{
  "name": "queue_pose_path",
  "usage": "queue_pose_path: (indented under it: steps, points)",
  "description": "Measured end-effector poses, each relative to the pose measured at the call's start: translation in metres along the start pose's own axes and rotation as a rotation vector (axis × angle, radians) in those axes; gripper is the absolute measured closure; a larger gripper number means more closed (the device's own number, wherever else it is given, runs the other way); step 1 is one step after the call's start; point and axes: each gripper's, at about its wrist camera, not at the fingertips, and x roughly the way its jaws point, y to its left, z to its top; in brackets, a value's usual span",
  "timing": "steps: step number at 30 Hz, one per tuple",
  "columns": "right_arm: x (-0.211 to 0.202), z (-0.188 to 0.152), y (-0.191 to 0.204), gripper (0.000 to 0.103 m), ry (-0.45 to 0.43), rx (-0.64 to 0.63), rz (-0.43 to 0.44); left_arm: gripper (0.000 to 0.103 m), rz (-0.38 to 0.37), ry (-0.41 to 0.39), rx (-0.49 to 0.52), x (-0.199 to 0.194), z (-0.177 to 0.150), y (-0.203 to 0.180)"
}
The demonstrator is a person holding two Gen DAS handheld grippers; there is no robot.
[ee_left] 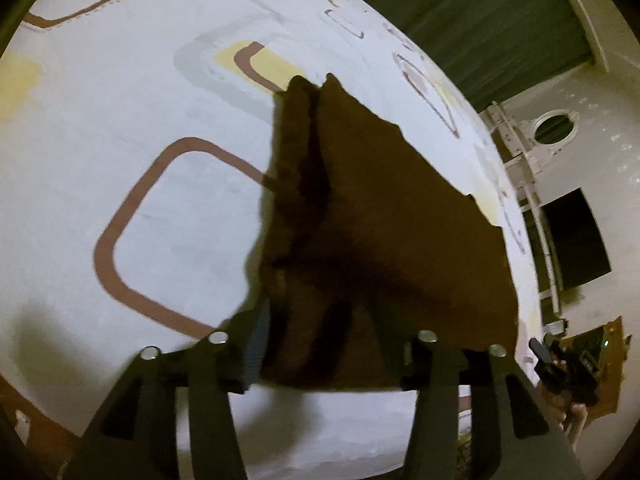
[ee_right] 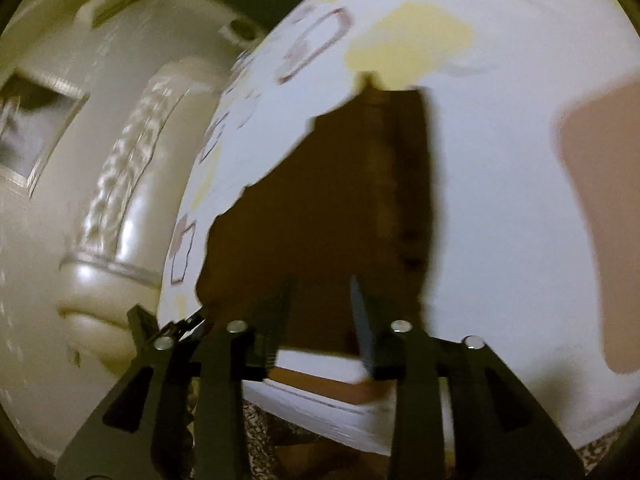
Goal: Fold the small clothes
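Observation:
A dark brown small garment lies flat on the patterned white bedsheet, folded into a rough wedge with a long crease on its left side. My left gripper stands open at the garment's near edge, its fingers wide apart with cloth between them and the pads not pressing on it. In the right wrist view the same garment stretches away along the bed's edge. My right gripper hangs open just above the garment's near end, gripping nothing. The right gripper, held in a hand, also shows at the far right of the left wrist view.
A cream padded headboard runs along the left of the bed. A green curtain and white carved furniture stand beyond the bed's far side. Patterned carpet shows below the mattress edge.

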Motion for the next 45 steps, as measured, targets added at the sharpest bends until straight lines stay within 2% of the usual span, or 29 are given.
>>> queue_pose_path:
  steps: [4, 8, 12, 13, 17, 21, 27, 31, 36, 37, 38, 39, 41, 42, 45]
  points:
    - [0.036, 0.004, 0.056, 0.06, 0.072, -0.107, 0.034, 0.045, -0.04, -0.007, -0.004, 0.001, 0.002, 0.004]
    - [0.084, 0.011, 0.118, 0.054, 0.158, -0.228, 0.016, 0.045, -0.099, -0.004, -0.069, 0.001, 0.008, 0.014]
    - [0.143, 0.017, 0.182, 0.048, 0.242, -0.347, -0.038, 0.043, -0.121, -0.011, -0.104, 0.005, 0.015, 0.016]
    - [0.159, 0.02, 0.196, 0.045, 0.267, -0.362, -0.054, 0.043, -0.125, -0.013, -0.106, 0.006, 0.016, 0.016]
    - [0.217, 0.026, 0.242, 0.041, 0.332, -0.391, -0.115, 0.04, -0.132, -0.026, -0.1, 0.009, 0.017, 0.013]
    - [0.284, 0.022, 0.282, 0.037, 0.405, -0.46, -0.242, 0.04, -0.141, -0.043, -0.091, 0.009, 0.016, 0.014]
    - [0.359, 0.006, 0.303, 0.034, 0.5, -0.511, -0.47, 0.04, -0.166, -0.065, -0.076, 0.01, 0.013, 0.015]
    - [0.391, -0.002, 0.304, 0.031, 0.533, -0.534, -0.595, 0.04, -0.168, -0.079, -0.061, 0.011, 0.012, 0.014]
    - [0.411, -0.015, 0.3, 0.029, 0.54, -0.667, -0.796, 0.04, -0.177, -0.083, -0.06, 0.011, 0.012, 0.015]
    - [0.412, -0.016, 0.298, 0.029, 0.541, -0.675, -0.807, 0.043, -0.17, -0.079, -0.056, 0.012, 0.013, 0.014]
    - [0.412, -0.016, 0.296, 0.029, 0.544, -0.669, -0.802, 0.051, -0.154, -0.075, -0.054, 0.013, 0.013, 0.014]
    - [0.41, -0.015, 0.294, 0.03, 0.543, -0.654, -0.793, 0.061, -0.139, -0.071, -0.053, 0.014, 0.013, 0.014]
    - [0.408, -0.012, 0.289, 0.039, 0.548, -0.639, -0.787, 0.075, -0.138, -0.048, -0.049, 0.016, 0.013, 0.016]
    - [0.406, -0.011, 0.287, 0.048, 0.546, -0.637, -0.787, 0.081, -0.145, -0.037, -0.057, 0.018, 0.013, 0.017]
    - [0.401, -0.007, 0.286, 0.077, 0.542, -0.659, -0.807, 0.087, -0.134, -0.019, -0.043, 0.019, 0.012, 0.012]
